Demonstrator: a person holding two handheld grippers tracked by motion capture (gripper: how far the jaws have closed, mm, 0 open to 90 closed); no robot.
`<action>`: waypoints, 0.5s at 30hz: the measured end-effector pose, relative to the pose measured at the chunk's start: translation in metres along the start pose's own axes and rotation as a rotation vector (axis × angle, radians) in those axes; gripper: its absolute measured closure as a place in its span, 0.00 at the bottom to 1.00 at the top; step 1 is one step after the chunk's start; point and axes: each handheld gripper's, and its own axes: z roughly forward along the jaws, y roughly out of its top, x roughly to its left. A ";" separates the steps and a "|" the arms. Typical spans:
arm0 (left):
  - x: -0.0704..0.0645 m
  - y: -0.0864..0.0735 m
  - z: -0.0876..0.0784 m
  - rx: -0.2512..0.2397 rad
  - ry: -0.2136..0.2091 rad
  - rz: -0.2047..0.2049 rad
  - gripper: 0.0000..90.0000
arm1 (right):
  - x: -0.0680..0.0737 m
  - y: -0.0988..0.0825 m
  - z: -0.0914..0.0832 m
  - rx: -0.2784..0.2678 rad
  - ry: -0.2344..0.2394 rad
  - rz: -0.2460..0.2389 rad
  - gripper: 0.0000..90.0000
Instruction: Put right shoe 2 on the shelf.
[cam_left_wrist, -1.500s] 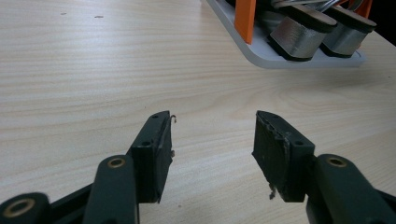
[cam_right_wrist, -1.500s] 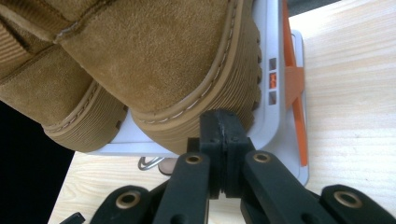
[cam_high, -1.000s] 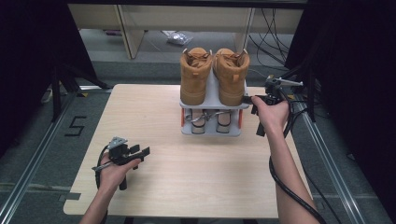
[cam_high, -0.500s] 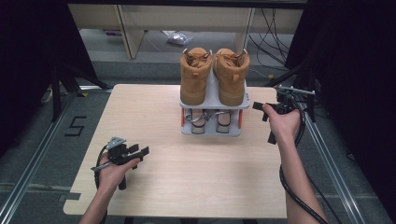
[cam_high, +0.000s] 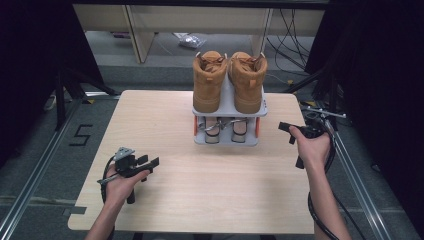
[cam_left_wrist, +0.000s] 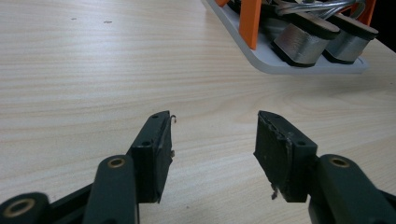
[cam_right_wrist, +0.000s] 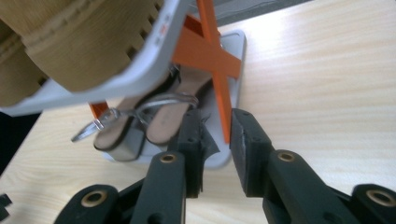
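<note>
The right tool (cam_high: 289, 133) hangs beside the right end of the two-tier shoe rack (cam_high: 227, 107), close to it but not touching. Its jaws have just been opening and now stand a little apart, with nothing pressed between the pads; in the right gripper view (cam_right_wrist: 217, 140) the gap lines up with the rack's orange cross brace (cam_right_wrist: 211, 51) and the corner of the grey base plate (cam_right_wrist: 233, 70), which lie beyond the tips.

The left tool (cam_high: 145, 162) is held low over the near left part of the wooden surface (cam_high: 165, 120), well apart from the rack. In the left gripper view (cam_left_wrist: 212, 149) its jaws stand wide open and empty, with bare wood grain between them.

The rack stands at the far middle of the surface. A pair of tan high-top boots (cam_high: 230, 80) sits on its upper shelf, toes toward the person. On the lower tier lies a pair of heeled sandals (cam_high: 225, 131) with clear straps and silver block heels (cam_left_wrist: 303, 44).

On the floor to the left of the surface, black tape forms the figure 5 (cam_high: 81, 135). Small red marks show on the edge of the upper shelf (cam_right_wrist: 163, 29) in the right gripper view, too blurred to read.
</note>
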 end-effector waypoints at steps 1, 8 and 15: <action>0.000 0.000 0.000 0.005 0.004 0.003 0.50 | 0.000 -0.004 0.000 0.003 0.010 0.025 0.83; 0.000 0.000 -0.001 -0.001 -0.001 0.001 0.50 | -0.011 -0.022 -0.003 0.004 0.012 0.036 0.81; -0.001 0.000 0.000 -0.002 -0.004 0.001 0.50 | -0.019 -0.035 -0.006 0.010 0.011 0.058 0.78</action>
